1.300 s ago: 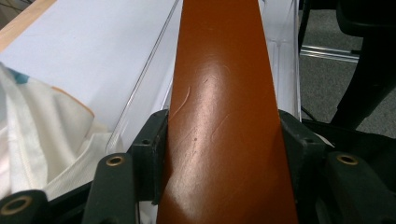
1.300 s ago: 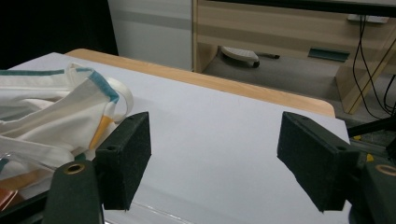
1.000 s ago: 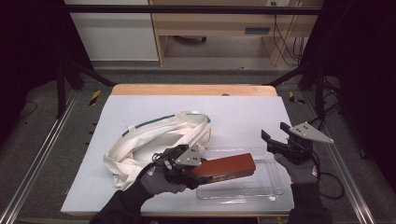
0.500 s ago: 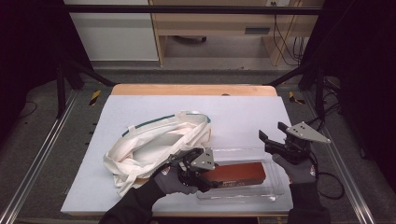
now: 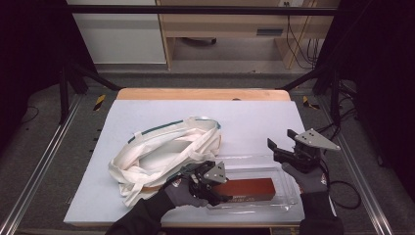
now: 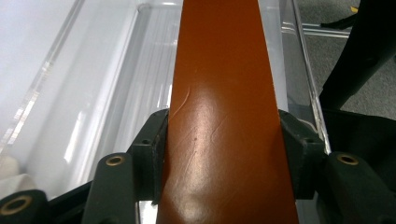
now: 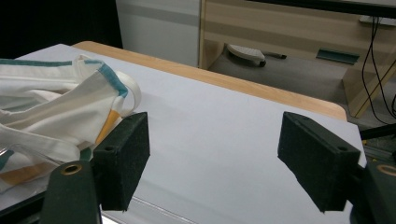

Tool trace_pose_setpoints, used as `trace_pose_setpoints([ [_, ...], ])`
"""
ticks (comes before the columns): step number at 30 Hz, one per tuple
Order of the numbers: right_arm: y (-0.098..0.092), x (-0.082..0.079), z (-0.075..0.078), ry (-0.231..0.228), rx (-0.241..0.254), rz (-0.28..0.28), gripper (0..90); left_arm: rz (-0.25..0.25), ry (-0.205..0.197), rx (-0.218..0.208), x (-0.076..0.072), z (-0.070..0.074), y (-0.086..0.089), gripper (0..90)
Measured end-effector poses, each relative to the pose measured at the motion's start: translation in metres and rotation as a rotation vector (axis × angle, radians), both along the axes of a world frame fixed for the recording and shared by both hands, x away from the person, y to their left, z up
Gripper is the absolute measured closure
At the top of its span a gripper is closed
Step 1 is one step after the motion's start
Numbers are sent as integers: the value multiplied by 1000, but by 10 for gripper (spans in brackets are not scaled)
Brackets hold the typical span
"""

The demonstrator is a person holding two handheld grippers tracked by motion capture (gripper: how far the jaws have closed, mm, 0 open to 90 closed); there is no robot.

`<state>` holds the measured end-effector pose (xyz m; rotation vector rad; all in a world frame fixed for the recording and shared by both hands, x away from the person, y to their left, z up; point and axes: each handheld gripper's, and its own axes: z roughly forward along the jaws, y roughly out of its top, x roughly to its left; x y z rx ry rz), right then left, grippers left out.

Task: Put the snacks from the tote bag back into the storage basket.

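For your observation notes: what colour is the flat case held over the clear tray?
Reddish brown case; clearest in the left gripper view.

Grey floor (image 5: 73, 147) (dim edges), wooden desk (image 5: 235, 24) and white cabinet (image 5: 117, 34) behind.

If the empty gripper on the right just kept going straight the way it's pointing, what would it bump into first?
Probably nothing soon. The right gripper, jaws open, points over the bare white table cover toward its far wooden edge. The cloth bag lies off to the side, though depth is hard to judge.
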<state>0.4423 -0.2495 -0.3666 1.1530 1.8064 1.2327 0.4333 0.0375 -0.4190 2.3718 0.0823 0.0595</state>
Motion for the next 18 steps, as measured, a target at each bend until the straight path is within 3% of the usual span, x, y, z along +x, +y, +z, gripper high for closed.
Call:
trace_pose_setpoints([
  [9, 1, 0, -2, 6, -4, 3, 253, -5, 15, 20, 1, -10, -3, 428],
  [18, 2, 1, -2, 7, -7, 4, 251, -6, 19, 21, 1, -11, -3, 420],
])
